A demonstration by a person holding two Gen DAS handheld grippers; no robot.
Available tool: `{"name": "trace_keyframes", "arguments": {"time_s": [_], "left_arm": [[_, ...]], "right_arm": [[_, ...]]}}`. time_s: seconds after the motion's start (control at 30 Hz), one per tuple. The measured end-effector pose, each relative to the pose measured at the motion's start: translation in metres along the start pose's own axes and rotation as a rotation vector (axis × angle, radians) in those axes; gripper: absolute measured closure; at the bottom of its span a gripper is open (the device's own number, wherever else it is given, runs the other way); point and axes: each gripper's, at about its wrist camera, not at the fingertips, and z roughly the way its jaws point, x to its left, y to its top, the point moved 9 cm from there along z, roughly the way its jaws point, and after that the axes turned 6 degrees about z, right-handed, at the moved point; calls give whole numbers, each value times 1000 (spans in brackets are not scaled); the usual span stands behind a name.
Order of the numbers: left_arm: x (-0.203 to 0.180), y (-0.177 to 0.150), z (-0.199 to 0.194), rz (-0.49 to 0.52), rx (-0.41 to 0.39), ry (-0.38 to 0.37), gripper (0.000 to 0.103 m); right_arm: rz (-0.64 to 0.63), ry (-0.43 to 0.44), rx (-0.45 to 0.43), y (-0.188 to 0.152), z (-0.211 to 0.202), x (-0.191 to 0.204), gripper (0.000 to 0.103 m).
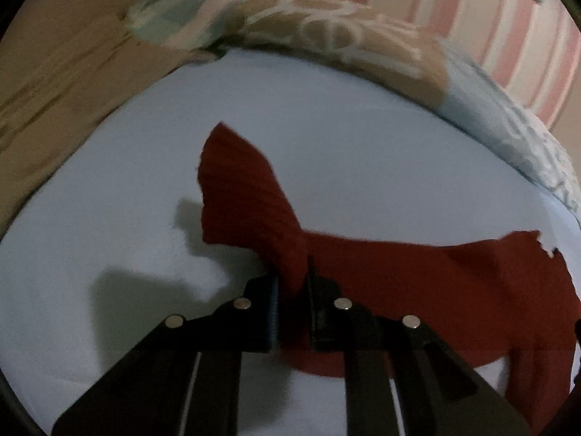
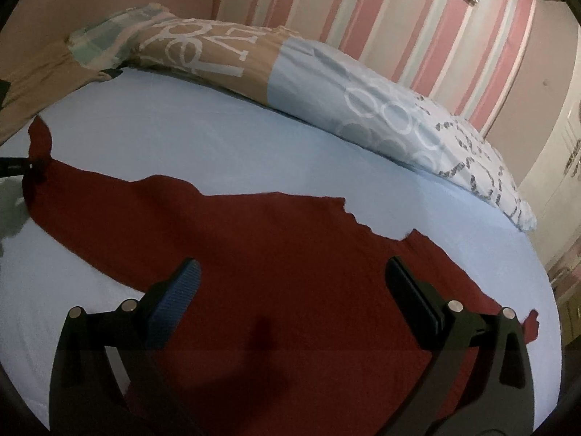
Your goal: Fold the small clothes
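While the left gripper (image 1: 292, 283) pinches a bunched corner of the dark red garment (image 1: 417, 283), that end lifts off the light blue sheet (image 1: 345, 167), likely a sleeve. Over to the right wrist: right gripper (image 2: 290, 283) hangs wide above the garment's middle, holding nothing. Fold beginning; next, carry the corner across.
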Motion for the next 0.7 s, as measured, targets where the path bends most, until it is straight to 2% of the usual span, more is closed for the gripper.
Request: {"name": "trace_keyframes", "arguments": {"time_s": [0.07, 0.17, 0.3, 0.4, 0.47, 0.57, 0.7], "left_arm": [[-22, 1, -10, 38, -15, -35, 91], [-68, 7, -16, 85, -17, -131, 91], [-149, 5, -27, 164, -25, -235, 91], [-216, -3, -22, 188, 7, -333, 91], [-248, -6, -17, 211, 22, -361, 91], [-317, -19, -16, 250, 52, -433, 91], [-394, -26, -18, 317, 57, -500, 91]], "right_arm": [[14, -14, -4, -1, -1, -11, 3], [38, -41, 1, -5, 1, -36, 3], [83, -100, 23, -17, 7, -83, 3], [147, -137, 41, -29, 10, -125, 3], [183, -168, 51, -39, 11, -155, 3], [220, -201, 52, -47, 9, -191, 3], [262, -252, 58, -58, 6, -236, 3]]}}
